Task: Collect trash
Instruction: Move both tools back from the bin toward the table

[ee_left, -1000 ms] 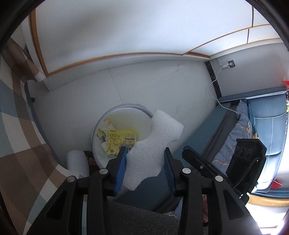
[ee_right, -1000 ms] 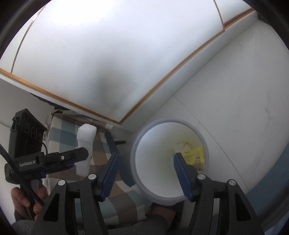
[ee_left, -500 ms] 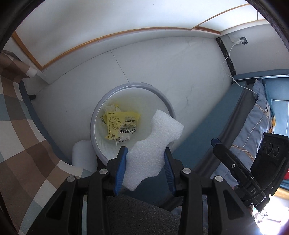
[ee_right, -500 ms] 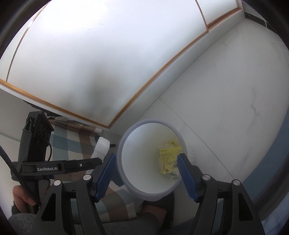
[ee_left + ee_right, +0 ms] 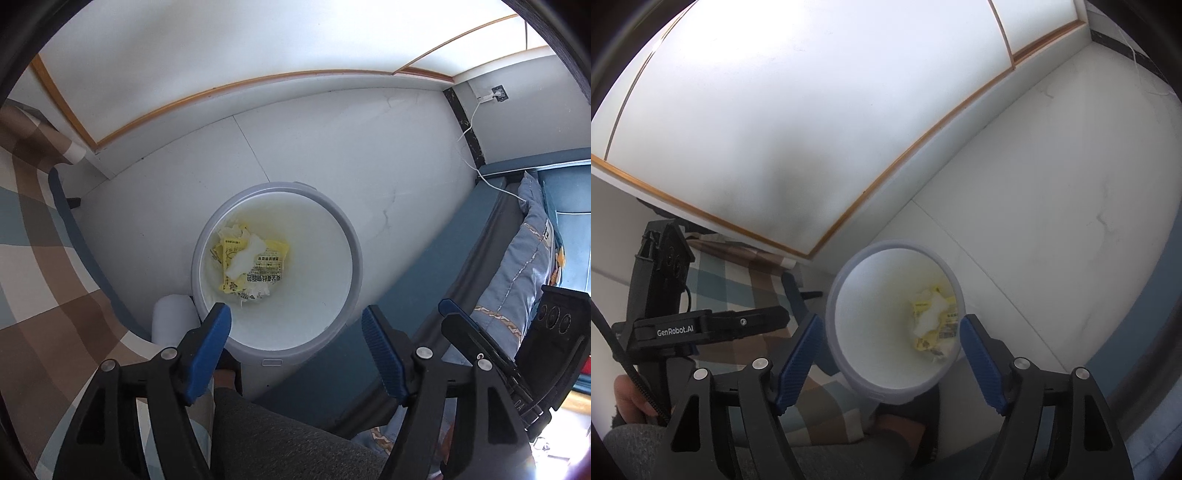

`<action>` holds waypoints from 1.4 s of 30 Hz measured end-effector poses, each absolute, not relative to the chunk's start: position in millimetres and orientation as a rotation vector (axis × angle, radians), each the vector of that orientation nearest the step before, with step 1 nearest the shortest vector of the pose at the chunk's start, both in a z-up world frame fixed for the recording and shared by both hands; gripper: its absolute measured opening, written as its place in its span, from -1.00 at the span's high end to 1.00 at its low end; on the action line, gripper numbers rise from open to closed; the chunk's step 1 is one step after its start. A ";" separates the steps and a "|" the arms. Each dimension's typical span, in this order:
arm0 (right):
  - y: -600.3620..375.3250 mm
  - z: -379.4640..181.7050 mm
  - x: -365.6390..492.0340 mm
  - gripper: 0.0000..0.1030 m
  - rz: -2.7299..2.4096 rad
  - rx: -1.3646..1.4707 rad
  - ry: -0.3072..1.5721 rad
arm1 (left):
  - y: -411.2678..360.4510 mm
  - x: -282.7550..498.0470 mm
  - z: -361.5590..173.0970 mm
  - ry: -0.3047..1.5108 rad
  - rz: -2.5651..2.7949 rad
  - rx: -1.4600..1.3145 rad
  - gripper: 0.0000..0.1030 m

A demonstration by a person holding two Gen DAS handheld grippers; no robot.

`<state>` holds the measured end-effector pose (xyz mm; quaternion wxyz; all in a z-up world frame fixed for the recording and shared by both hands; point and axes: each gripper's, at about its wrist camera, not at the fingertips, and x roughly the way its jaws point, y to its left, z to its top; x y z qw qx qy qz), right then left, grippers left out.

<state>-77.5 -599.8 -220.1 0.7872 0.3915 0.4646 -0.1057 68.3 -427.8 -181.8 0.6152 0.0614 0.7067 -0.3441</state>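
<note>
left tongs [image 5: 295, 325], just spread wide and empty, above the white trash bin [image 5: 347, 236]; foam scrap [image 5: 245, 258] lies inside on yellow wrappers [image 5: 273, 258]. right tongs [image 5: 890, 336] likewise spread, empty.

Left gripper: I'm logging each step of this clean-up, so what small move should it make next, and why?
Probably lift the left gripper away from the bin. Its jaws have just been opening with nothing between them, and the white foam piece lies inside on the yellow wrappers.

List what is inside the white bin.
The white bin holds a white foam piece lying on yellow printed wrappers and crumpled paper. Anything beneath them is covered.
</note>
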 end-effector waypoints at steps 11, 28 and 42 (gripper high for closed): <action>-592.8 -201.3 -84.4 -0.64 -0.268 0.826 0.998 | -401.9 62.3 -143.1 1.461 -0.710 0.192 -0.37; -559.4 -113.5 -91.1 -0.68 -0.233 0.703 0.866 | -333.5 47.0 -56.2 1.133 -0.711 0.030 -0.37; -470.3 -18.9 -76.7 -0.68 -0.049 0.573 0.682 | -227.4 43.0 9.7 0.874 -0.565 -0.075 -0.37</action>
